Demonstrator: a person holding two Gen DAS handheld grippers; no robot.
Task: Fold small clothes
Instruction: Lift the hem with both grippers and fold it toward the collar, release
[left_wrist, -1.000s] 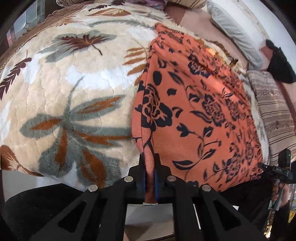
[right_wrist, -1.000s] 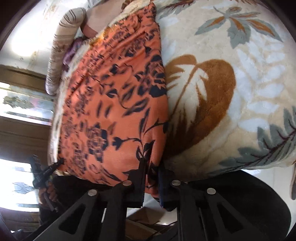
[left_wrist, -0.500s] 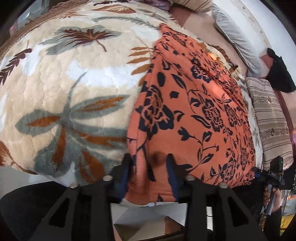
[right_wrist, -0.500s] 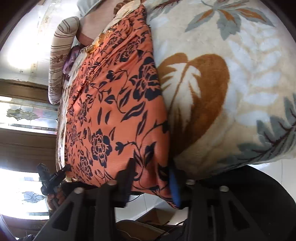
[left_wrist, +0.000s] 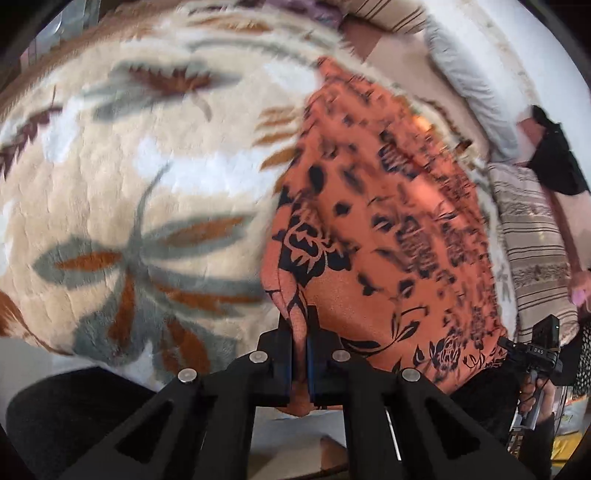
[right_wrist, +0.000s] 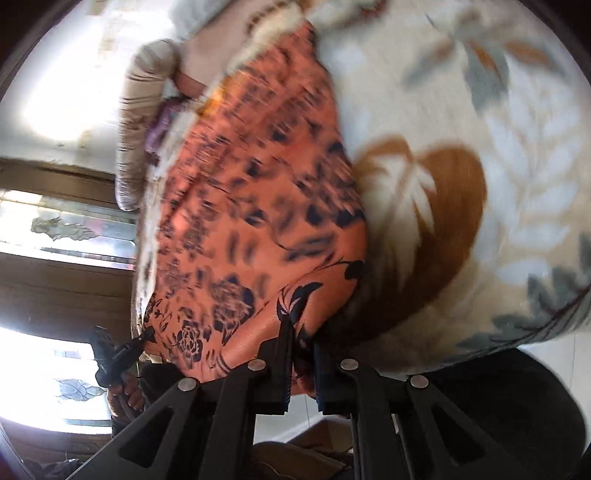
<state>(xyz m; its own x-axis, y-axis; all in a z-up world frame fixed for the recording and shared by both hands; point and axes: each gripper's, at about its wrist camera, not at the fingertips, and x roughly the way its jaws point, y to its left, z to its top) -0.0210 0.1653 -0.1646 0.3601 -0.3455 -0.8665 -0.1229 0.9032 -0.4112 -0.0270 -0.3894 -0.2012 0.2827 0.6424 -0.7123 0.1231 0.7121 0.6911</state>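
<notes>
An orange cloth with a dark floral print (left_wrist: 388, 240) lies spread on a plush leaf-patterned blanket (left_wrist: 129, 184). My left gripper (left_wrist: 299, 314) is shut on the cloth's near left corner, and a ridge of fabric is pinched between its blue pads. In the right wrist view the same cloth (right_wrist: 251, 221) runs up the left half of the blanket (right_wrist: 480, 129). My right gripper (right_wrist: 303, 328) is shut on its near right corner, where the hem bunches between the fingers. Both views are motion-blurred.
A striped bolster (left_wrist: 535, 251) lies beside the cloth's far side, with a grey pillow (left_wrist: 472, 85) and a black item (left_wrist: 554, 162) behind it. The bed edge is just under both grippers. A bright window (right_wrist: 55, 221) fills the left of the right wrist view.
Both grippers were shut on the cloth's near corners, stood open around the fabric half a second ago, and are pinched shut on it again. The cloth's near edge now looks slightly lifted.
</notes>
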